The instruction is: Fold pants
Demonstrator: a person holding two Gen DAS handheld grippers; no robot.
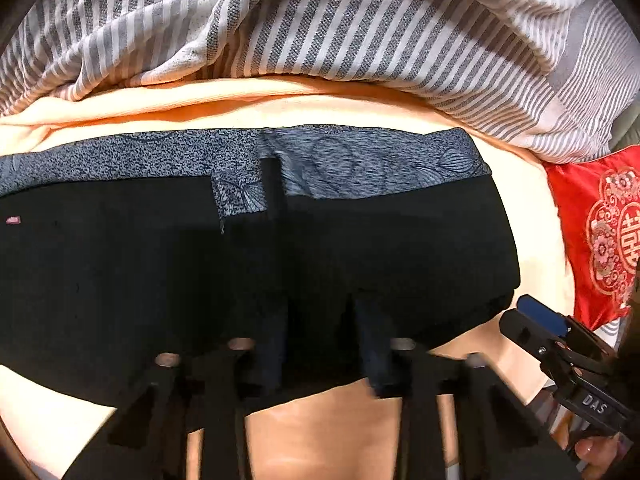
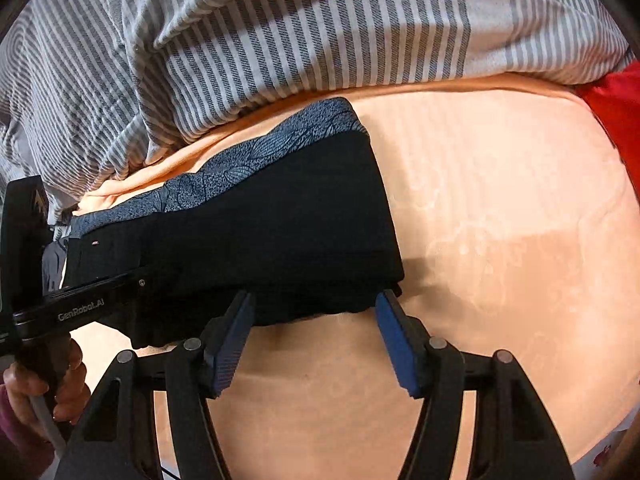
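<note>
The black pants (image 1: pixel 200 264) with a blue patterned waistband (image 1: pixel 360 164) lie folded on a peach blanket (image 1: pixel 320 420). They also show in the right wrist view (image 2: pixel 280 232). My left gripper (image 1: pixel 322 312) is open, its fingers spread over the pants' near edge. My right gripper (image 2: pixel 316 308) is open at the pants' near right corner, its blue pads (image 2: pixel 394 340) on either side of the hem without pinching it. The right gripper (image 1: pixel 540 316) also shows at the right of the left wrist view.
A grey-and-white striped duvet (image 1: pixel 320 20) is bunched along the far side. A red embroidered cushion (image 1: pixel 600 232) lies at the right. The peach blanket (image 2: pixel 500 220) stretches to the right of the pants.
</note>
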